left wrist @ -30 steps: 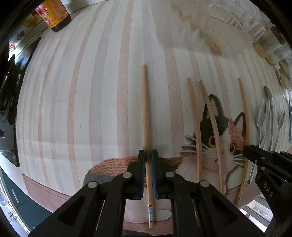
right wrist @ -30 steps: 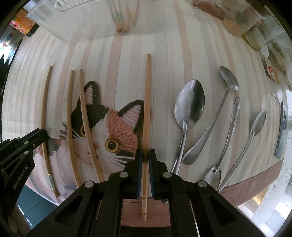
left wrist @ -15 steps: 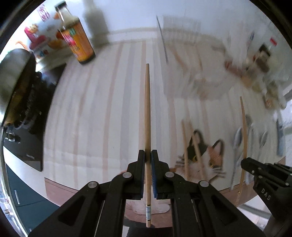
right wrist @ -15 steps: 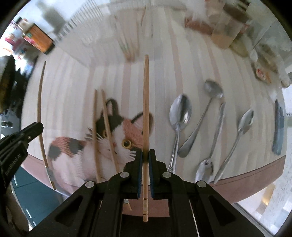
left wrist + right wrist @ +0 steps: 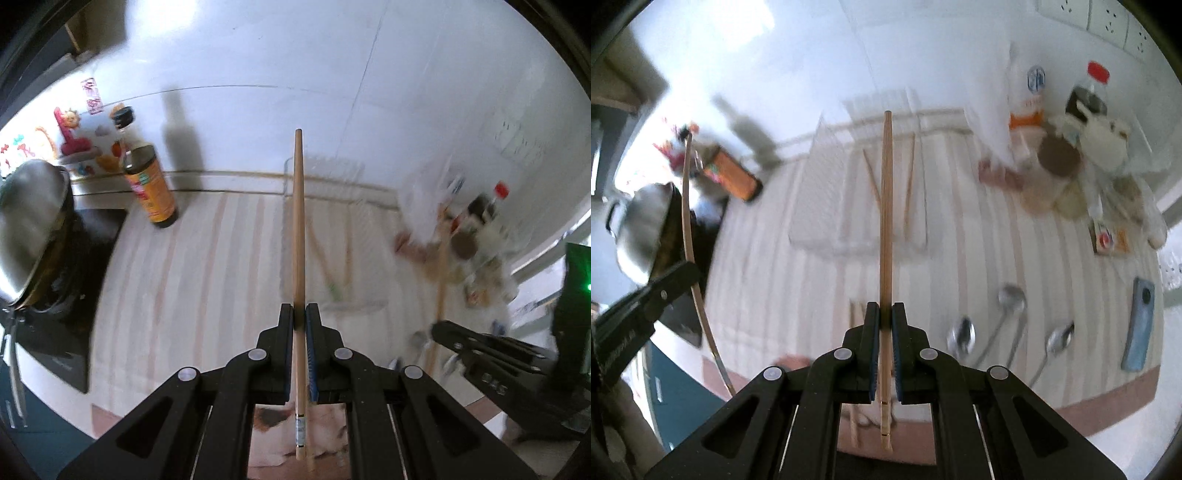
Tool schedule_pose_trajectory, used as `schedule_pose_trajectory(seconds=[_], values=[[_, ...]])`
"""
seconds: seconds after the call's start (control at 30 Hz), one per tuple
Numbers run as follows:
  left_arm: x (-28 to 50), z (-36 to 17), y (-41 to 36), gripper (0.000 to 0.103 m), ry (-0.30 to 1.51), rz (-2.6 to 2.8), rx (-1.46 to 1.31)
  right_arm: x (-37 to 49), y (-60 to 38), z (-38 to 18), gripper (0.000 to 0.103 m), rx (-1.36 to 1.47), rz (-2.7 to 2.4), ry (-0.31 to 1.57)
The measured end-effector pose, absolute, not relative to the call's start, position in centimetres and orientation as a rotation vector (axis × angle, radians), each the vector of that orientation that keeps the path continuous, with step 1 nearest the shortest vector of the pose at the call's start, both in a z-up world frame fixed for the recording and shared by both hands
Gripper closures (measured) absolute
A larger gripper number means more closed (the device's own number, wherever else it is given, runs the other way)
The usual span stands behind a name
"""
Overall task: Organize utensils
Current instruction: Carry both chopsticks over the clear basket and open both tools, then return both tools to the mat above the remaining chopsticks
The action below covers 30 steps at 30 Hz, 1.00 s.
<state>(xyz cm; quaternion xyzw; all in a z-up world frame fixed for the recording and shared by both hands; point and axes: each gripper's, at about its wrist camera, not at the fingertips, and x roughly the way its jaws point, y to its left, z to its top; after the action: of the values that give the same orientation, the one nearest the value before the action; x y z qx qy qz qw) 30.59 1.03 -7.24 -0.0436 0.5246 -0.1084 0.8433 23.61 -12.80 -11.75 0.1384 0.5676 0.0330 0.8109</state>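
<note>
My left gripper [image 5: 299,314] is shut on a wooden chopstick [image 5: 298,221], held high above the striped cat mat [image 5: 207,280]. My right gripper [image 5: 884,312] is shut on a second chopstick [image 5: 886,206], also well above the mat. Each gripper shows at the edge of the other's view: the right gripper [image 5: 448,330] low on the right, the left gripper [image 5: 670,282] on the left with its chopstick [image 5: 687,221]. A clear organizer tray [image 5: 820,221] lies ahead on the mat with chopsticks [image 5: 908,184] inside. Several metal spoons [image 5: 1010,299] and a loose chopstick [image 5: 854,321] lie below.
A sauce bottle [image 5: 149,184] stands at the back left beside a steel pan [image 5: 29,221] on a dark cooktop. Jars and bottles [image 5: 1060,158] crowd the back right. A phone [image 5: 1141,328] lies at the mat's right edge. A white wall rises behind.
Both grippers have risen from the mat with their chopsticks and tilted up, so the back wall and tray come into view. Both grips stay unchanged.
</note>
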Motion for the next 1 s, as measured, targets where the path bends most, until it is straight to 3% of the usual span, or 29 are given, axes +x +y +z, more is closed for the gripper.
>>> schedule_pose_trajectory(seconds=[0.3,0.57,0.8,0.93,1.0], values=[[39.8,-8.7,-1.3,0.099,1.206,-0.279,-0.161,34.0,-13.6,-10.9,0.096,0.339,0.089,1.209],[46.7,-13.6,-4.1,0.098,1.376,-0.285,-0.139,42.0,-13.9,-14.9,0.096,0.315,0.075,1.306],[47.2,-14.6,-4.2,0.096,1.392,-0.214,-0.058,44.7,-13.6,-18.5,0.094,0.271,0.063,1.385],[46.8,-13.8,-3.3,0.091,1.348,-0.171,-0.045,44.4,-14.3,-18.6,0.091,0.276,0.05,1.379],[46.3,-13.5,-2.7,0.084,1.322,-0.146,-0.037,44.1,-14.5,-18.3,0.091,0.282,0.041,1.367]])
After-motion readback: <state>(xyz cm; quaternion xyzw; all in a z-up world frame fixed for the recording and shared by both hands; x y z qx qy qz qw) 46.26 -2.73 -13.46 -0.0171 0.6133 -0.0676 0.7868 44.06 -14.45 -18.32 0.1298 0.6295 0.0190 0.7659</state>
